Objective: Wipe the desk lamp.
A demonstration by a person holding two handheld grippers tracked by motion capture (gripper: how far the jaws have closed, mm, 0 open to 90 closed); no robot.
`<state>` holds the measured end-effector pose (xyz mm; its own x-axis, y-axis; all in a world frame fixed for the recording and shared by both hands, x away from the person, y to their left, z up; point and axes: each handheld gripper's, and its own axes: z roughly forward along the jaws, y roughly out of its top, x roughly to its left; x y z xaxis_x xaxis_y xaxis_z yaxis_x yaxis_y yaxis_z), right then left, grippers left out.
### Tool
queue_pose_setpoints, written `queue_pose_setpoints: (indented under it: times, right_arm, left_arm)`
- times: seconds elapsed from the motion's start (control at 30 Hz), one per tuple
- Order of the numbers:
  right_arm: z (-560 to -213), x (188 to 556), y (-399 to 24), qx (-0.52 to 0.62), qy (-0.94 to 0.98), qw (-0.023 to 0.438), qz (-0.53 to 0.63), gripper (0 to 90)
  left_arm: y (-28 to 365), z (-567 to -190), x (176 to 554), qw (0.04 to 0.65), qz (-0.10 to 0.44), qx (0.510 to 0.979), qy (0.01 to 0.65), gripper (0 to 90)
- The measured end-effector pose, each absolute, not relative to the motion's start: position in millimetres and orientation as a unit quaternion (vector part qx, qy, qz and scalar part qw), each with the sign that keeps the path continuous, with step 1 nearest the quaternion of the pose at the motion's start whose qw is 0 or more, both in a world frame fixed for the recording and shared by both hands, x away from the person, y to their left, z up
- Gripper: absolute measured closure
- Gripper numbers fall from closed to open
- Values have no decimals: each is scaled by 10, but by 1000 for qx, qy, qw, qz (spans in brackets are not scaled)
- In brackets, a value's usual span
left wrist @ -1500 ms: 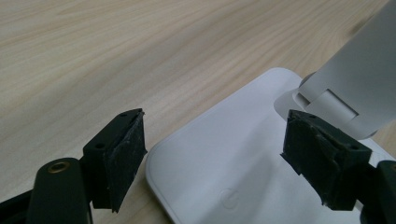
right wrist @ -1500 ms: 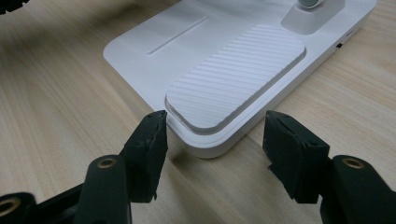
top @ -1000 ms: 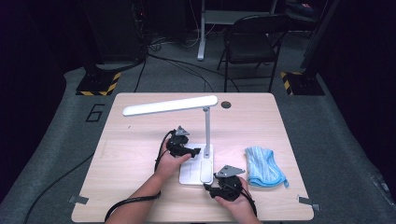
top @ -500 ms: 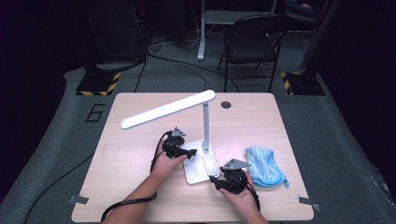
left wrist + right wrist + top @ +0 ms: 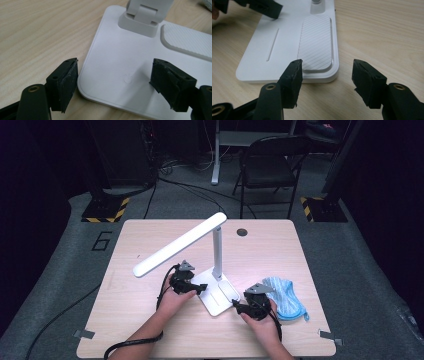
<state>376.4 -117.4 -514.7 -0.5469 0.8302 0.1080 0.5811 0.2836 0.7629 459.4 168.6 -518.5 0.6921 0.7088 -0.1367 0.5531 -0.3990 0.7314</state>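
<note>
Landmark: the white lamp base [image 5: 216,294], flat on the wooden table [image 5: 150,330], near its middle.

My right gripper [image 5: 325,75] sits just off the near right corner of the base. Its jaws have just been closing a little, yet they stand apart and released; between them lie the base's corner and bare table, and the pads press on nothing. In the high view my right hand [image 5: 260,317] holds this gripper close to the near edge of the base.

My left gripper [image 5: 113,82] is at the left edge of the base. Its jaws are spread and released: one pad stands over the table just outside the edge, the other over the base's top. A faint touch symbol [image 5: 128,78] on the base lies between them. Whether the pads rest on the surfaces I cannot tell.

Base detail: a ribbed pad [image 5: 317,42] on its right part, a thin groove [image 5: 272,45] left of it.

The post [image 5: 217,252] rises from the far side of the base; the lamp head [image 5: 180,245] slants down to the left above the left gripper.

A blue cloth [image 5: 284,297] lies right of the base, just beyond my right hand, partly covered by the gripper.

A dark round hole [image 5: 242,232] lies far beyond the base. No containers here. The lamp's hinge is cut off in both gripper views.
</note>
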Motion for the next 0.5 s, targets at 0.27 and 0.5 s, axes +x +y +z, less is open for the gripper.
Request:
queue_pose_setpoints:
  times: [0.27,0.5]
  right_arm:
    - [-5131,3619,-1197,454,776,146,412,371]
    - [-5194,3408,-1067,428,797,130,407,339]
  left_arm:
    - [1696,-5189,4469,397,88,832,376,248]
    - [1663,-5193,4357,398,79,836,370,247]
